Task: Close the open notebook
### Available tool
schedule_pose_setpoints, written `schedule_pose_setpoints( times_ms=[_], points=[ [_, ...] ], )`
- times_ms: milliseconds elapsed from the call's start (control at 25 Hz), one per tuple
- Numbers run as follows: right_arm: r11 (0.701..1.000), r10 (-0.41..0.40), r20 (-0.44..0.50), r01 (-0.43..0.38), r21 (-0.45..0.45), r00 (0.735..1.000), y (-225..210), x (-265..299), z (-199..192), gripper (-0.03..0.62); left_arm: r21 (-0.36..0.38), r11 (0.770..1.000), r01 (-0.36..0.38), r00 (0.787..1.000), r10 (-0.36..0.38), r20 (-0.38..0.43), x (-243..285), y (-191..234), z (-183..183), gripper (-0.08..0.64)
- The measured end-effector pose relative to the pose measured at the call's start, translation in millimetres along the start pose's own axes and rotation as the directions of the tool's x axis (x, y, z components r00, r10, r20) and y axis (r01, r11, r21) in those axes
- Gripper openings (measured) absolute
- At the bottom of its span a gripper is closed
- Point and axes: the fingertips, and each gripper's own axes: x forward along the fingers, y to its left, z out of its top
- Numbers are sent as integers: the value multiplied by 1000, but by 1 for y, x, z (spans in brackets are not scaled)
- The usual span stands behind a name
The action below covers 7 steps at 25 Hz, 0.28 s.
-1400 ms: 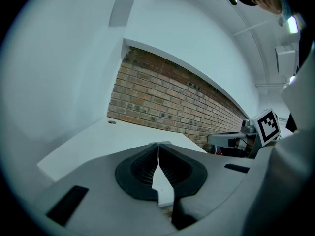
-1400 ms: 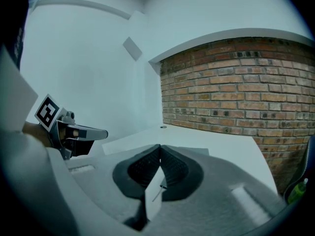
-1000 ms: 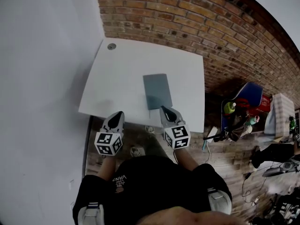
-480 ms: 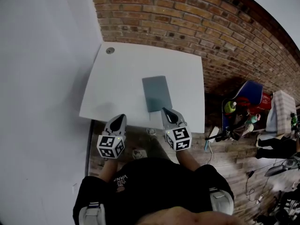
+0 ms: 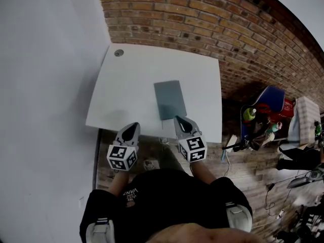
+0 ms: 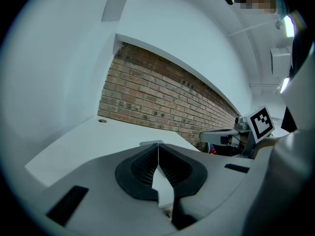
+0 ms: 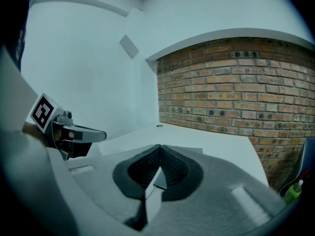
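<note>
Head view shows us the notebook (image 5: 169,99) lying flat on the white table (image 5: 126,85) near its front edge, its plain grey cover closed. Our left tongs (image 5: 132,128) and right tongs (image 5: 180,121) are both clenched on nothing, with the right tips just beside the notebook's near edge.

I see left half of table (image 5: 121,95) open for passage; notebook (image 5: 169,99) near front edge; brick wall (image 5: 202,19) blocks far edge.

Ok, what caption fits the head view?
Closed grey notebook on a white table, left hand-held gripper and right hand-held gripper shut.
</note>
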Motion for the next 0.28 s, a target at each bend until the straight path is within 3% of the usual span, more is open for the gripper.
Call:
schedule_pose_setpoints(
  times_ms=[280],
  points=[
    [1000,6,-3,-6,-1,1000,-9,10,2,-5,-10,1000,-2,1000,2,-10,14,4,-1,9]
  ],
)
